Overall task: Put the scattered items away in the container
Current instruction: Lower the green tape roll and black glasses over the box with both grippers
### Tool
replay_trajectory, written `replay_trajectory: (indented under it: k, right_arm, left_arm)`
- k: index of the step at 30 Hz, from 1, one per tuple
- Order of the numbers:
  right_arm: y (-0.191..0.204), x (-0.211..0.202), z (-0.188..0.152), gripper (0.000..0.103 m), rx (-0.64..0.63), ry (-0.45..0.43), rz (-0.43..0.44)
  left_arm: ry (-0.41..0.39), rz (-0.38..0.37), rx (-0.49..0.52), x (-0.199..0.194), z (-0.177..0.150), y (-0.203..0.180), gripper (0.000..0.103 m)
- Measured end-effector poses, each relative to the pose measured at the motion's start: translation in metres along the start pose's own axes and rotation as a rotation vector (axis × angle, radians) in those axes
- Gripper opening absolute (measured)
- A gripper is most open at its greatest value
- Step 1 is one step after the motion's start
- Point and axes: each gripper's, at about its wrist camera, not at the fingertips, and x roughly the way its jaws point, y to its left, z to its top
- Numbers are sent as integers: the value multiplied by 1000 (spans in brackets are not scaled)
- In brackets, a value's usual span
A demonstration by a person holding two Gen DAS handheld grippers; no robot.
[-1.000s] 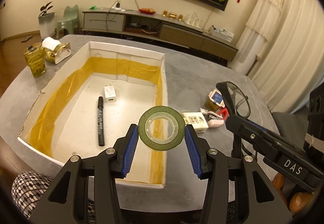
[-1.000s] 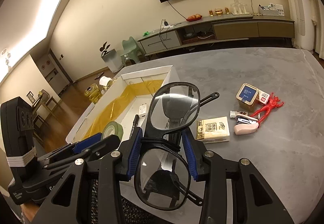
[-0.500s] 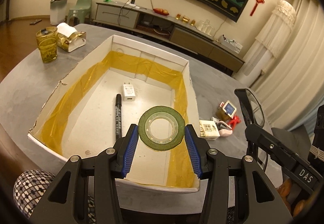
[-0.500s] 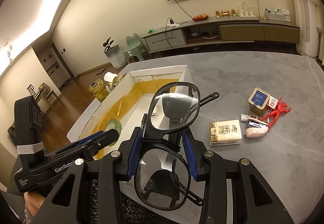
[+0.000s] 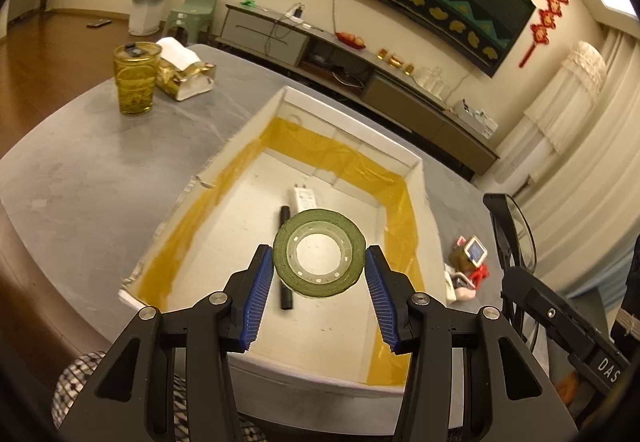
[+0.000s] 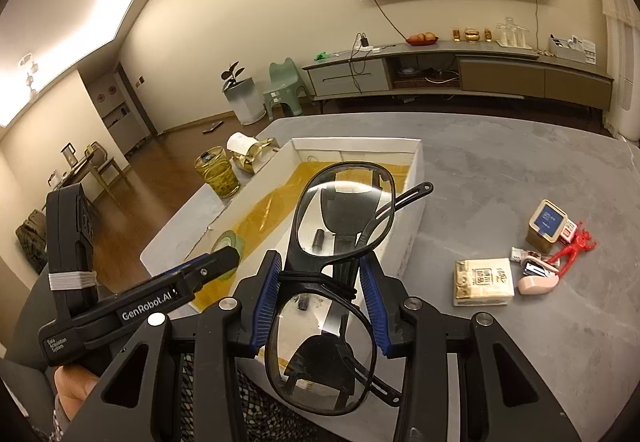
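My left gripper (image 5: 319,266) is shut on a green tape roll (image 5: 319,252) and holds it above the white box (image 5: 260,362) lined with yellow tape. A black marker (image 5: 285,262) and a white charger (image 5: 304,197) lie in the box. My right gripper (image 6: 320,282) is shut on black-framed glasses (image 6: 340,226) by their bridge, above the box's near right corner (image 6: 416,170). The left gripper with the tape roll (image 6: 229,242) shows in the right wrist view.
On the grey table right of the box lie a white packet (image 6: 484,280), a pink stapler (image 6: 538,282), a red figure (image 6: 572,246) and a small tin (image 6: 546,224). A yellow glass (image 5: 134,78) and a tissue holder (image 5: 184,76) stand at the far left.
My left gripper has carried the tape roll leftward and further over the box's interior. The right gripper with the glasses has shifted slightly toward the box.
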Motion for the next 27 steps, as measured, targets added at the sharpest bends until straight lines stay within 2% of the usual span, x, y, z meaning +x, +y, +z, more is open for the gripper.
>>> replay_trajectory:
  k: [8,14,27]
  right_arm:
    - [20,20,9,42,-34,15,7]
    - [28,38,15,42,-53,36,-2]
    - [21,64,22,42,-58,80,-48]
  left_arm:
    - [-14,8,-34,4,12,20,49]
    - [18,27,-29,20,14,21,49]
    - [54,64,-12,41,18,20,49]
